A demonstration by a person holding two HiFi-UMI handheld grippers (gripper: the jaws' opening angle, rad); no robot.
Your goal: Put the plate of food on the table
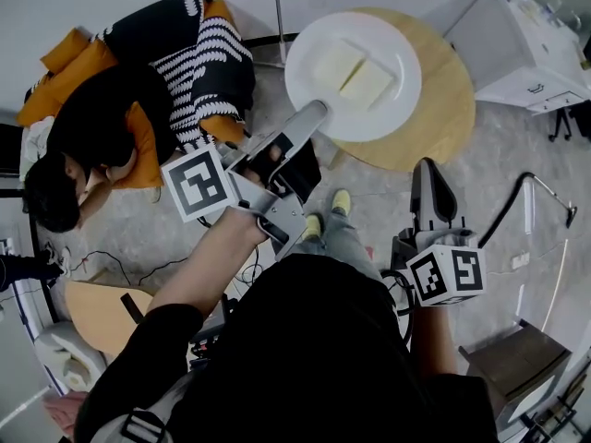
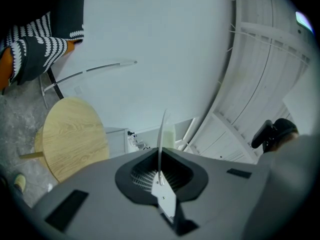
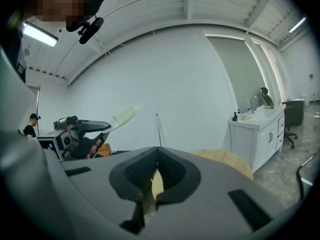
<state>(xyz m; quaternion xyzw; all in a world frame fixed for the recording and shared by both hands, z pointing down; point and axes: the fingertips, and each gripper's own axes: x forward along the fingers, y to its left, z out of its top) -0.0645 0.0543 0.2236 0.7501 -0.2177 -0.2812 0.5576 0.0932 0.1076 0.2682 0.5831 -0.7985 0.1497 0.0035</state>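
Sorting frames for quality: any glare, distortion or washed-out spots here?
Head view: the plate is nearly washed out, its food pale. Left gripper view: fisheye curves the wall, corners go black. Right gripper view: a ceiling light flares, beams bow.

striped cushion (image 1: 220, 53) against an orange seat (image 1: 74, 67), white cabinet (image 1: 517, 44) well apart.

The person wears a black top (image 1: 323, 340) whose left sleeve (image 1: 152, 344) stops at about the elbow, grey-blue jeans (image 1: 343, 235) and yellow-green shoes (image 1: 342, 201). The left gripper (image 1: 319, 109) has a pale grey shell with black parts round its handle. The right gripper (image 1: 428, 166) is a darker grey. Each carries a white cube printed with black square markers: the left cube (image 1: 199, 185) and the right cube (image 1: 448, 275). Seen along the jaws, both bodies are smooth grey with black rectangular insets and a dark ribbed recess.
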